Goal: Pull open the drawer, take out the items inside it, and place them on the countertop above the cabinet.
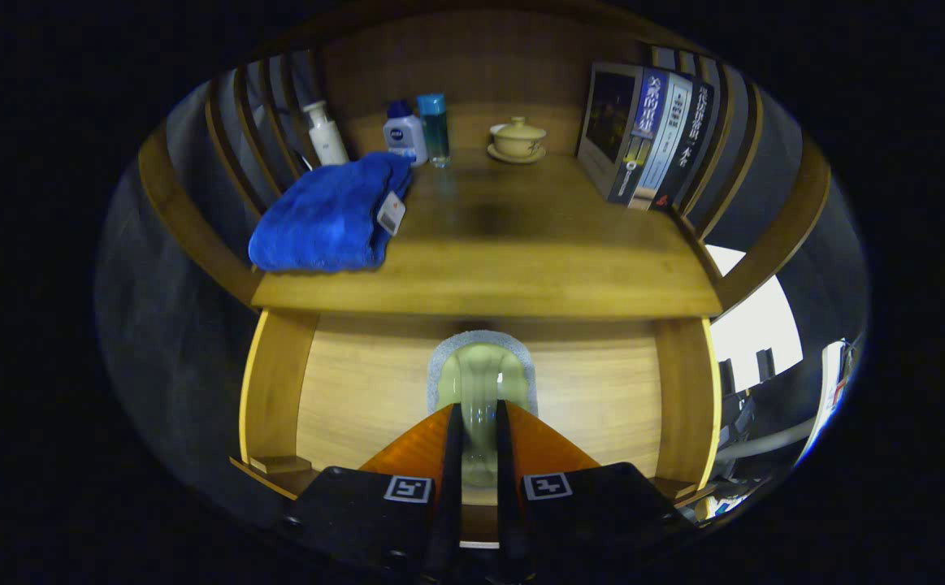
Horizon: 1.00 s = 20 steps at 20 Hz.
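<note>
The gripper (pixel 479 422) is clamping its narrowed fingers on the drawer handle (pixel 482 382), which is sitting dead ahead on the drawer front (pixel 358 390), running vertically.

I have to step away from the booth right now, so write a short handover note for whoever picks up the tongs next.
Tongs: fingers nearly closed on a grey-rimmed, pale green item, apparently a sponge, held in front of the cabinet.
Drawer: the wooden compartment below the countertop; I cannot tell for sure how far it is pulled out or whether anything else remains inside.
Countertop: carries a folded blue towel, three bottles, a lidded cup on a saucer and books; bare wood in the middle.
Done: item gripped.
Left: lift it onto the bare wood, release, then check the drawer.
</note>
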Tool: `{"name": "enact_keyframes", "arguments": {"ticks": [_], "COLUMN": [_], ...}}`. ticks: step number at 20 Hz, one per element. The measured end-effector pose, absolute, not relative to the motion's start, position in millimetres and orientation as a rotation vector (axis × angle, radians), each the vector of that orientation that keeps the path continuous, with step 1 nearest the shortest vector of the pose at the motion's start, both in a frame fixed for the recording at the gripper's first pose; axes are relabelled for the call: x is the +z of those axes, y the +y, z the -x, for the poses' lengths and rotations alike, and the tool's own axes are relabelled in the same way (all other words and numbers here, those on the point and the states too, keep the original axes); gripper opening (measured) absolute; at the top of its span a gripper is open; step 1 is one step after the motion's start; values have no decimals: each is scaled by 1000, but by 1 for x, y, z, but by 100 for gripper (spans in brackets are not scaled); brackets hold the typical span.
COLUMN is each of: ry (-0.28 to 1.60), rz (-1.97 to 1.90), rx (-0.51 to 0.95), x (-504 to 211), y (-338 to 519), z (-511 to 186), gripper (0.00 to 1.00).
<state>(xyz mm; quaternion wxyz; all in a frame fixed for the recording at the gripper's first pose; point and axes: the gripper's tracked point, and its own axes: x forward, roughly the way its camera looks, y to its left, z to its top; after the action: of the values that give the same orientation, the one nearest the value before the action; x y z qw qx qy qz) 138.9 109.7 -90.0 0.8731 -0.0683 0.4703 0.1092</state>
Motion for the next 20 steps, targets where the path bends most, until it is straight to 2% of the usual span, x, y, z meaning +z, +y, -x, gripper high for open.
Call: {"name": "enact_keyframes", "arguments": {"ticks": [12, 20], "ry": [941, 994], "rz": [136, 146], "rx": [152, 99], "x": [-51, -89], "y": [120, 126], "z": [-246, -303], "gripper": [28, 28]}}
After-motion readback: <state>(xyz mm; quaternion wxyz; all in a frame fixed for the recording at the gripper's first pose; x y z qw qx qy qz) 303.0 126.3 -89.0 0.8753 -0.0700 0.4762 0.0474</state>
